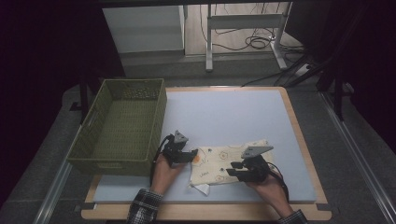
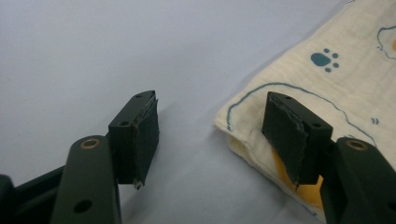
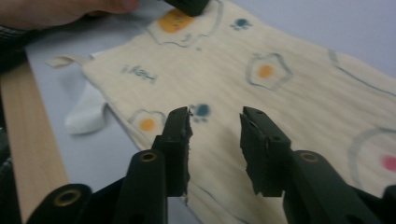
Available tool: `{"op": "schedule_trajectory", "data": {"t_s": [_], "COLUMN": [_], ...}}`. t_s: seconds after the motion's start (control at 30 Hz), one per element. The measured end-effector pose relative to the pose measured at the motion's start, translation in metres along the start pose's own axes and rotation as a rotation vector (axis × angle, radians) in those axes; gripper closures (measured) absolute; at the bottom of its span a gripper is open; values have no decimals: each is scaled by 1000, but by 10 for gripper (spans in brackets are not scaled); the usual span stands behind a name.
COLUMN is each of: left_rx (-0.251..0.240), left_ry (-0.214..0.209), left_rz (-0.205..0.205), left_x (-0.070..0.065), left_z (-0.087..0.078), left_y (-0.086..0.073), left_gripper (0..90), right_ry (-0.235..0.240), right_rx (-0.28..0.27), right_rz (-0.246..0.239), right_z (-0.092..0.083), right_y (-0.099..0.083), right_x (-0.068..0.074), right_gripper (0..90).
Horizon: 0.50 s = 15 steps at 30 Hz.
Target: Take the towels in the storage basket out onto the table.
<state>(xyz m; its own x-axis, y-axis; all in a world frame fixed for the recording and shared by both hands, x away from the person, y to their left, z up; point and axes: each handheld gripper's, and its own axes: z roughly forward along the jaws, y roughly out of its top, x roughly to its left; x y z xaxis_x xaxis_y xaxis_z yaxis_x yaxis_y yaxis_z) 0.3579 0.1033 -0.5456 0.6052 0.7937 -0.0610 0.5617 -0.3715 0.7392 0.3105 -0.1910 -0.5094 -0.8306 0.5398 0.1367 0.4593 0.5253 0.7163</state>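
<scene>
Both grippers parted, empty | left gripper [image 1: 190,155] straddles cloth [image 1: 229,161] corner, right gripper [image 1: 236,169] hovers over its near half | cloth lies folded on mat [image 1: 224,112] beside basket [image 1: 122,161] | ungrasped, basket empty, move pending

A wooden table [image 1: 299,140] carries everything, its pale timber edge showing along the right side and the near side. A light grey-blue mat [image 1: 233,116] covers almost the whole top. On the mat at the far left stands an olive-green woven basket [image 1: 93,135], open at the top, with a slot handle in its left wall. Near the middle of the near edge lies a cream cloth [image 1: 224,161], folded flat, printed with fried eggs and small blue paw marks; a white label [image 1: 201,189] sticks out at its near left corner onto the mat. The basket and cloth lie apart.
</scene>
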Motion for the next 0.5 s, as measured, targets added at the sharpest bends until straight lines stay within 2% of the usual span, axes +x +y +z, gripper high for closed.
{"op": "schedule_trajectory", "data": {"t_s": [0.3,0.5], "left_rx": [0,0], "left_ry": [-1,-1], "left_rz": [0,1], "left_x": [0,0], "left_z": [0,0], "left_y": [0,0], "left_gripper": [361,361], "right_ry": [102,149], "right_rx": [34,44], "right_rz": [-61,-100], "right_z": [38,63], "right_y": [21,34], "right_x": [35,59], "right_gripper": [685,653]}}
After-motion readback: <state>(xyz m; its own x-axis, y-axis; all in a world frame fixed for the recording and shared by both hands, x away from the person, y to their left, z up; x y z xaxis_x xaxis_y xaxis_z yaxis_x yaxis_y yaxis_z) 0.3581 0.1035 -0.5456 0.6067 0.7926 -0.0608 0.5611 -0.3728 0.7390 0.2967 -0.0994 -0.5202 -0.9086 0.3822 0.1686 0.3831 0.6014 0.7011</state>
